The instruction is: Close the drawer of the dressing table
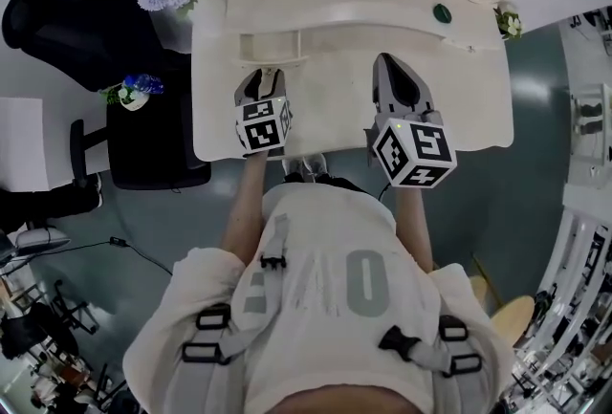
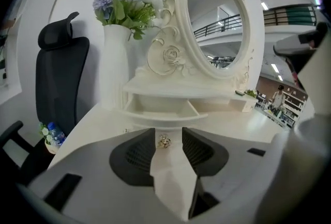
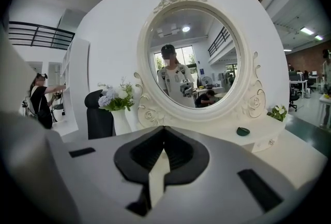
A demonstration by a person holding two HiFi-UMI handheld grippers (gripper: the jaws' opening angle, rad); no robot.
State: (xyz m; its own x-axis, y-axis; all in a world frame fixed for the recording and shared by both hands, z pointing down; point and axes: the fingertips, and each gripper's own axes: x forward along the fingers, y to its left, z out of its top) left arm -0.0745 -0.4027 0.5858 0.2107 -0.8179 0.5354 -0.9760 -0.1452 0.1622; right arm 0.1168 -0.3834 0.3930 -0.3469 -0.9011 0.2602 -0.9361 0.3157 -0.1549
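Note:
The white dressing table has a small drawer pulled out at its left, under the mirror shelf. In the left gripper view the open drawer faces me, with its small metal knob in the gap between the jaws. My left gripper is open, and its pads stand apart from the knob on both sides. In the head view the left gripper sits just in front of the drawer. The right gripper hovers over the table's middle, its tips together, holding nothing.
A white vase of flowers stands at the table's left rear, beside the oval mirror. A small green dish lies on the right shelf. A black office chair and a black seat stand left of the table.

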